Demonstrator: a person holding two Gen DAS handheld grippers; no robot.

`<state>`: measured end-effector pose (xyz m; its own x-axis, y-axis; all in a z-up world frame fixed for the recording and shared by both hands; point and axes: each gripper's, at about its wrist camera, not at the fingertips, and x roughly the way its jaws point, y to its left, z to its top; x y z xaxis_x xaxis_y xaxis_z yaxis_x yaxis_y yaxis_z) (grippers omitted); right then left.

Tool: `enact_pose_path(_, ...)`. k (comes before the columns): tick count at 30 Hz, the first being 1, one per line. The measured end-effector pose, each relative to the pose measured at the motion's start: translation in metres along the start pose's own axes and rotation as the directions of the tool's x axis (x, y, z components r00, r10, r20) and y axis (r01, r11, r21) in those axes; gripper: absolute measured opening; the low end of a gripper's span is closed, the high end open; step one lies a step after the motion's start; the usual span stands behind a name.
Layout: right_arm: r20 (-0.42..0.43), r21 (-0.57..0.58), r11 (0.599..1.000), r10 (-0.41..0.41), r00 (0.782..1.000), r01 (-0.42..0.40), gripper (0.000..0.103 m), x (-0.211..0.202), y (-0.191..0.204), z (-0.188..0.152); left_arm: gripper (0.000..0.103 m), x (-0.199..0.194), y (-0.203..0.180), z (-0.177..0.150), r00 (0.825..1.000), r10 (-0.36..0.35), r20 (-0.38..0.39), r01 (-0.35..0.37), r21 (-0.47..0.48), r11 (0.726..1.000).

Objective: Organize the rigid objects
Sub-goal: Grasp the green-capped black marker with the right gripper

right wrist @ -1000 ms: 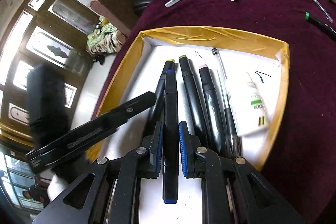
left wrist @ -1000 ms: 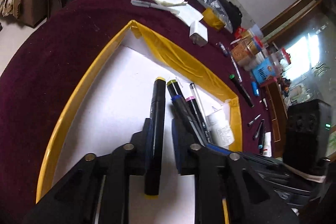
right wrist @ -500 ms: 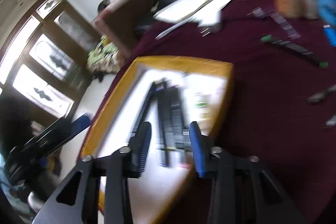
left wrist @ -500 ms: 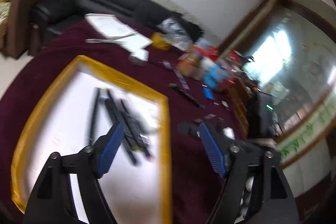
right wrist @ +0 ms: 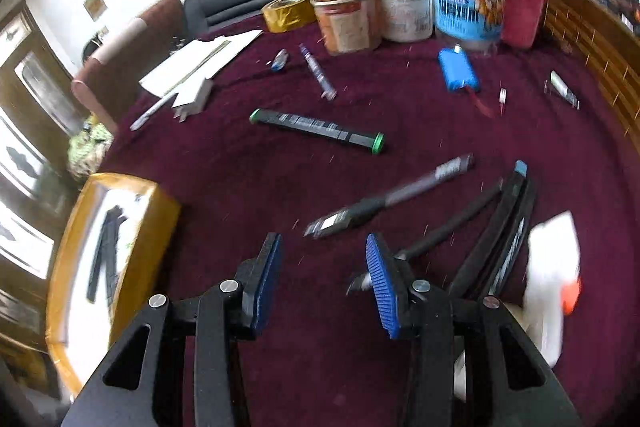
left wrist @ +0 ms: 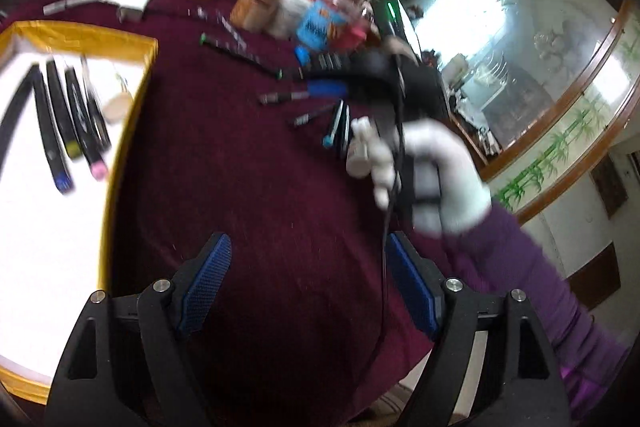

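A yellow-rimmed white tray (left wrist: 128, 131) holds several black markers (left wrist: 52, 131) at the left; it also shows in the right wrist view (right wrist: 152, 203). My left gripper (left wrist: 308, 283) is open and empty over the maroon cloth. My right gripper (right wrist: 324, 275) is open and empty, just short of a grey pen (right wrist: 384, 199). A green-capped marker (right wrist: 320, 129) lies farther off. More dark markers (right wrist: 500, 227) and a white bottle (right wrist: 552, 267) lie at the right. In the left wrist view a white-gloved hand (left wrist: 440, 179) holds the right gripper over loose pens (left wrist: 316, 115).
Jars, tubs and a blue-labelled container (right wrist: 468, 3) stand at the back of the table. A gold tape roll (right wrist: 288, 11), white papers (right wrist: 200, 63), a white charger (right wrist: 192, 95) and a blue battery pack (right wrist: 458, 71) lie on the maroon cloth (right wrist: 400, 107).
Both grippers let go of their markers in the tray, opened and swung right, away from the tray, toward the loose pens on the cloth.
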<state>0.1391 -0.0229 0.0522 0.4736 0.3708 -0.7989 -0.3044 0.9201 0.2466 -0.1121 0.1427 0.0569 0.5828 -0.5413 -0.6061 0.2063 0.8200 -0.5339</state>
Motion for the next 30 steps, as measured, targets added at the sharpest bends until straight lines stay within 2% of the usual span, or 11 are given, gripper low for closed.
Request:
enact_pose_path(4, -0.018, -0.085, 0.995, -0.053, 0.998, 0.052, 0.039, 0.023, 0.008, 0.029, 0.079, 0.015, 0.003, -0.005, 0.999, -0.010, -0.049, 0.009, -0.008, 1.000)
enact_pose_path(10, -0.029, -0.251, 0.957, -0.160, 0.987, 0.148, 0.039, 0.067, 0.028, 0.062, 0.079, 0.016, 0.015, 0.003, 0.999, 0.003, -0.037, -0.004, -0.020, 1.000)
enact_pose_path(12, -0.038, -0.307, 0.938, -0.183, 0.982, 0.162, 0.039, 0.081, 0.035, 0.071, 0.079, 0.017, 0.017, 0.002, 0.999, -0.020, -0.037, 0.019, -0.019, 1.000)
enact_pose_path(16, -0.088, -0.333, 0.927, -0.214, 0.973, 0.173, 0.038, 0.108, 0.040, 0.080, 0.079, 0.021, 0.017, 0.001, 0.999, -0.025, -0.047, 0.025, -0.004, 1.000)
enact_pose_path(18, -0.101, -0.298, 0.939, -0.208, 0.973, 0.170, 0.027, 0.114, 0.039, 0.083, 0.079, 0.022, 0.018, 0.001, 0.998, -0.034, -0.048, 0.034, -0.007, 0.999)
enact_pose_path(19, -0.115, -0.276, 0.948, -0.192, 0.975, 0.155, 0.013, 0.114, 0.040, 0.083, 0.079, 0.021, 0.019, 0.001, 0.998, -0.039, -0.049, 0.039, -0.011, 0.999)
enact_pose_path(24, -0.151, -0.247, 0.959, -0.180, 0.972, 0.140, 0.013, 0.102, 0.054, 0.059, 0.079, 0.019, 0.018, -0.001, 0.998, -0.041, -0.047, 0.040, -0.034, 0.999)
enact_pose_path(30, -0.261, -0.107, 0.994, -0.024, 0.965, -0.004, 0.013, 0.063, 0.051, -0.006, 0.079, 0.009, 0.015, -0.005, 0.999, -0.033, -0.034, 0.032, -0.052, 0.998)
